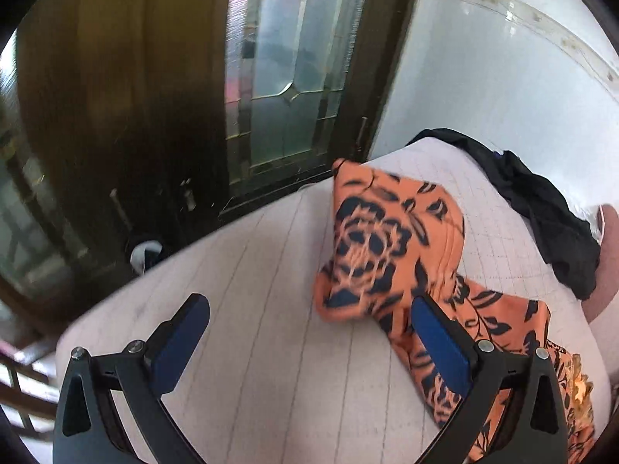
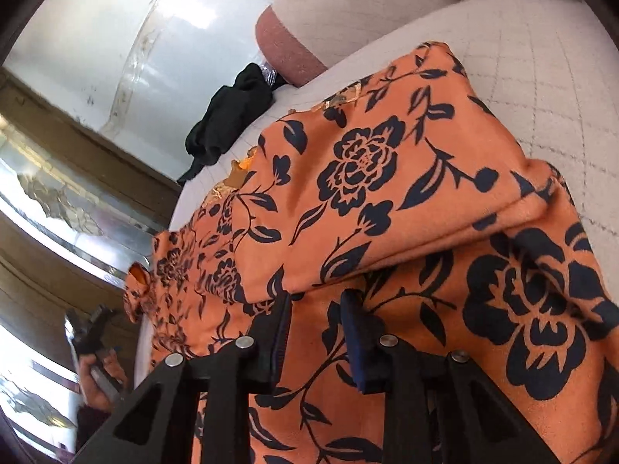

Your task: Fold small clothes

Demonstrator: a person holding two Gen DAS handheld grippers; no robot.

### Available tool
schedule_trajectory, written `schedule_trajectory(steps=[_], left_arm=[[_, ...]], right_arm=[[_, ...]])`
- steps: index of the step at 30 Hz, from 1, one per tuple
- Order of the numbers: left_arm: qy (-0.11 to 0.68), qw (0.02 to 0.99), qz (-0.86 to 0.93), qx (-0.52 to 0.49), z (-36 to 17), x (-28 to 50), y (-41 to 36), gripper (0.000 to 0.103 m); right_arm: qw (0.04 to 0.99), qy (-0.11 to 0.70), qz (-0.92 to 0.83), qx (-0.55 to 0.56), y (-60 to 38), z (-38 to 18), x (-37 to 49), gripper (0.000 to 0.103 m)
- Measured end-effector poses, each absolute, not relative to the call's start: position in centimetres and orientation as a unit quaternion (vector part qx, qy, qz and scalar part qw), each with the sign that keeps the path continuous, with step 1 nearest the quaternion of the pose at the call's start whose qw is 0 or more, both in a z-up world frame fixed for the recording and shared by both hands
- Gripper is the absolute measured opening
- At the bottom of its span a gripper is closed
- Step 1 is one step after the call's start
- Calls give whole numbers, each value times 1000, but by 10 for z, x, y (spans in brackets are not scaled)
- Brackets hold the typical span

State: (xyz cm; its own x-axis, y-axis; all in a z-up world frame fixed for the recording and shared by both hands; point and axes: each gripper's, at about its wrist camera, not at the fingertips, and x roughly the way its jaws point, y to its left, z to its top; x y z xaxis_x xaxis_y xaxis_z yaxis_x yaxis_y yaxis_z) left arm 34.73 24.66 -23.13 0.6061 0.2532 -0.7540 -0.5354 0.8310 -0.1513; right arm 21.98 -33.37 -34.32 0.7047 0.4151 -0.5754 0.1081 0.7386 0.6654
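An orange garment with a dark blue flower print [image 1: 390, 247] lies on a pale quilted cushion [image 1: 251, 309]; in the right wrist view it [image 2: 367, 178] fills most of the frame, folded over itself. My left gripper [image 1: 309, 309] is open and empty above the cushion, its right finger [image 1: 437, 332] next to the garment's edge. My right gripper [image 2: 315, 309] is nearly closed, with a fold of the orange garment between its fingers.
A black garment [image 1: 541, 208] lies crumpled at the cushion's far edge, also in the right wrist view [image 2: 228, 112]. A dark wooden door with glass panels [image 1: 286, 77] and white floor tiles [image 1: 483, 77] lie beyond. A brown-pink armrest [image 2: 286, 50] stands behind.
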Motion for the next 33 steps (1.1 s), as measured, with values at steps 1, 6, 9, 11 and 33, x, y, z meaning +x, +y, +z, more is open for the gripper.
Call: schedule_trajectory(steps=[1, 6, 9, 11, 33], left_arm=[[384, 878, 221, -181, -229, 353, 251, 103], [408, 870, 167, -222, -230, 380, 278, 103], [443, 849, 122, -262, -244, 397, 285, 101], [451, 839, 109, -286, -251, 403, 289, 77], [454, 865, -121, -175, -77, 380, 87, 9]], right_arm=[[856, 375, 88, 344, -330, -342, 222, 31], [859, 381, 82, 332, -326, -336, 226, 34], [859, 381, 82, 333, -323, -336, 229, 41], [861, 379, 89, 328, -319, -333, 230, 50], [796, 366, 141, 460, -339, -330, 231, 60]])
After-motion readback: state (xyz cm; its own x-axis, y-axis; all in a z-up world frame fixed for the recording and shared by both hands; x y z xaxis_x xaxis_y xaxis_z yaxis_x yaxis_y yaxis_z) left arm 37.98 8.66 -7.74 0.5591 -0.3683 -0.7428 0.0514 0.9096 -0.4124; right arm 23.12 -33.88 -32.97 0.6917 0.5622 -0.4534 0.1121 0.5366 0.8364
